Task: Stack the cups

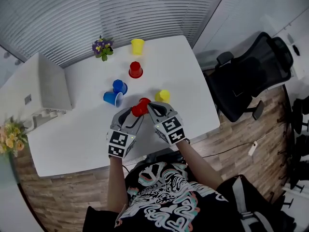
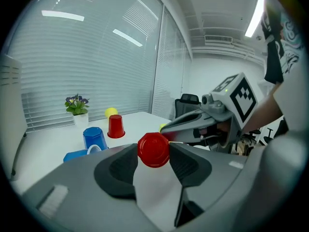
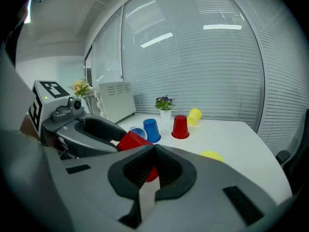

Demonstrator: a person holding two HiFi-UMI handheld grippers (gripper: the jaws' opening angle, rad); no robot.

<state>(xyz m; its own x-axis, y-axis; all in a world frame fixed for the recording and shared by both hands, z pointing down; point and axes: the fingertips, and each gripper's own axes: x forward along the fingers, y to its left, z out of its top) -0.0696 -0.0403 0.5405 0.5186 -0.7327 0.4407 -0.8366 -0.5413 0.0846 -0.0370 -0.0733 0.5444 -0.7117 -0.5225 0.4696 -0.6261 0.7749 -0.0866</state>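
A red cup (image 1: pixel 140 107) lies on its side above the white table (image 1: pixel 87 144), with my left gripper (image 1: pixel 136 112) shut on it near its base (image 2: pixel 153 150). My right gripper (image 1: pixel 150 106) is shut, its jaws meeting at the tips (image 3: pixel 154 148) right beside that cup (image 3: pixel 130 141); I cannot tell whether they touch. On the table stand another red cup (image 1: pixel 135 70), upside down, and a blue cup (image 1: pixel 119 86) beside a tipped blue cup (image 1: pixel 112 98). There is a yellow cup (image 1: pixel 162 96) next to my right gripper and another yellow cup (image 1: pixel 137 46) far back.
A small potted plant (image 1: pixel 102 47) stands at the table's back edge. A white box-shaped unit (image 1: pixel 46 88) fills the left end, with flowers (image 1: pixel 9 139) beside it. A black office chair (image 1: pixel 251 76) stands off the table's right side.
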